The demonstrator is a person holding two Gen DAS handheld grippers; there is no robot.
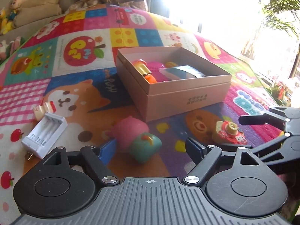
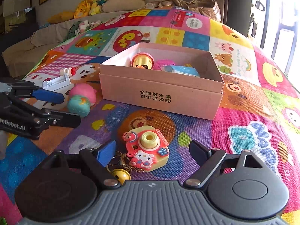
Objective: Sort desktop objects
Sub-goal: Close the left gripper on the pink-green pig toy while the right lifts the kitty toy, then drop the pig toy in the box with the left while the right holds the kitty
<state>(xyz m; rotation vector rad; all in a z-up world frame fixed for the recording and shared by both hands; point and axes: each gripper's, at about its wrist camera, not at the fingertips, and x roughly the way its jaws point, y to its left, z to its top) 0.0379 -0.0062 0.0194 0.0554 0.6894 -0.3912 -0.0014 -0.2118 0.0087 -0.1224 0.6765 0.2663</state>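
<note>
A pink cardboard box [image 1: 187,95] [image 2: 163,101] stands on the colourful mat and holds several toys and a blue packet. My left gripper [image 1: 151,148] is open around a pink and teal squishy toy [image 1: 136,138] [image 2: 82,97] lying on the mat. My right gripper [image 2: 153,150] is open around a yellow and pink toy camera keychain [image 2: 148,148] [image 1: 228,133] with a gold bell [image 2: 121,174]. The right gripper also shows in the left wrist view [image 1: 262,123], and the left gripper shows in the right wrist view [image 2: 61,108].
A white battery charger [image 1: 45,135] [image 2: 56,82] and a small red-capped bottle [image 1: 45,108] [image 2: 68,71] lie left of the box. The play mat [image 2: 253,112] covers the surface. Stuffed toys [image 2: 93,3] and cushions sit at the back.
</note>
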